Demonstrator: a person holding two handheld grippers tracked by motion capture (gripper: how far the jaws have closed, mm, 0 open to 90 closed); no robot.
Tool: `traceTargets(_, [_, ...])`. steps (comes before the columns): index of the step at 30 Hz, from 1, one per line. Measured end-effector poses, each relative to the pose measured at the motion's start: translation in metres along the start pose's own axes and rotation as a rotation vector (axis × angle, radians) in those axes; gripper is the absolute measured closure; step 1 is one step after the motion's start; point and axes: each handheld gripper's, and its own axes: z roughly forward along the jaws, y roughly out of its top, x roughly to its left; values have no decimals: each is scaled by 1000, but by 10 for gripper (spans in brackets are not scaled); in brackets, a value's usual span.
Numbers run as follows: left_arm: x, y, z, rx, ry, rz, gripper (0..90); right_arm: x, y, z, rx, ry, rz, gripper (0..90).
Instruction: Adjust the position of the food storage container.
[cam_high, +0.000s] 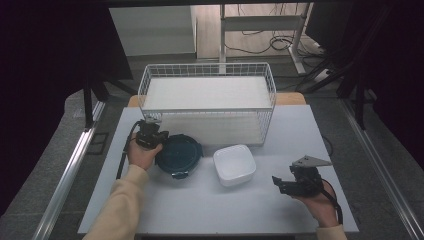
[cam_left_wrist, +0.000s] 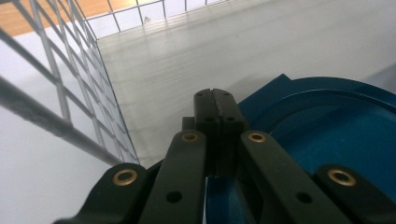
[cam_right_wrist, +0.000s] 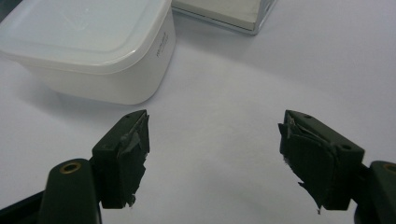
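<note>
Early stage, by the look of it: nothing yet in the wire basket (cam_high: 207, 92), bare on both levels. Blue box (cam_high: 179, 154) on the tabletop (cam_high: 210, 205), lid on, contents hidden, left hand-held gripper (cam_high: 150, 136) clamped on its rim at 10 o'clock. White box (cam_high: 234, 164) just beside at 3 o'clock, contents unclear. Right hand-held gripper (cam_high: 280, 183) wide, holding nothing.
</note>
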Motion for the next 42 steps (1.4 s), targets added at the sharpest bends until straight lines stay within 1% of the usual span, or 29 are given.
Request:
traceTargets(1, [-3,1,-1,1,-72,-6,900,1,0,0,0,0,-3,242])
traceTargets(2, [-8,2,0,16,-81,17,900,1,0,0,0,0,-2,242])
traceTargets(3, [-8,2,0,16,-81,17,900,1,0,0,-1,0,-3,243])
traceTargets(4, [-15,2,1,16,-39,75,900,1,0,0,-2,0,-3,243])
traceTargets(5, [-19,1,1,10,-16,91,900,1,0,0,-3,0,-4,243])
traceTargets(6, [-19,1,1,10,-16,91,900,1,0,0,-3,0,-4,243])
traceTargets(7, [-14,1,1,7,-43,54,900,0,0,0,-3,-3,-5,243])
traceTargets(8, [-14,1,1,7,-43,54,900,0,0,0,-3,-3,-5,243])
traceTargets(9, [-9,1,-5,-16,34,68,900,-1,-1,0,-4,-3,-4,243])
traceTargets(10, [-9,1,-5,-16,34,68,900,-1,-1,0,-4,-3,-4,243])
traceTargets(11, [-5,2,-8,-28,32,47,900,-1,-1,0,-3,-4,-4,243])
traceTargets(12, [-1,2,-9,-28,67,50,900,-1,-1,0,-3,-4,-4,243])
traceTargets(13, [-1,2,-9,-28,67,50,900,-1,-1,0,-3,-4,-4,243])
traceTargets(14, [1,0,-6,-9,72,40,900,-1,-1,1,-2,-5,-5,243])
traceTargets(16, [1,-1,-3,2,76,47,900,-1,-1,1,-3,-4,-7,243])
traceTargets(17, [1,-2,0,19,75,66,900,0,-1,0,-4,-3,-8,242])
traceTargets(18, [0,-4,5,37,86,88,900,0,-1,0,-5,-2,-9,243])
traceTargets(19, [0,-4,5,37,86,88,900,0,-1,0,-5,-2,-9,243])
traceTargets(21, [2,-3,7,32,65,69,900,0,-1,0,-6,-3,-10,243])
traceTargets(25, [4,-4,9,49,54,68,900,-1,-1,1,-3,-3,-8,243])
traceTargets(26, [6,-5,10,46,37,48,900,-1,-1,1,-2,-3,-8,243])
traceTargets(27, [6,-5,9,50,20,58,900,-1,-1,1,-4,-4,-12,243])
traceTargets(28, [6,-5,9,50,20,58,900,-1,-1,1,-4,-4,-12,243])
traceTargets(29, [5,-5,8,57,4,82,900,0,-1,1,-5,-4,-12,243])
traceTargets(30, [5,-5,8,57,4,82,900,0,-1,1,-5,-5,-12,243])
traceTargets(31, [3,-6,8,61,-11,96,900,0,-1,1,-5,-4,-11,243])
traceTargets(37, [1,-7,5,70,-24,110,900,1,-1,1,-5,-3,-18,243])
traceTargets(38, [0,-8,4,75,-35,121,900,1,-1,1,-4,-2,-17,243])
traceTargets(42, [-3,-12,2,66,-52,117,900,1,-1,1,-1,-4,-16,243])
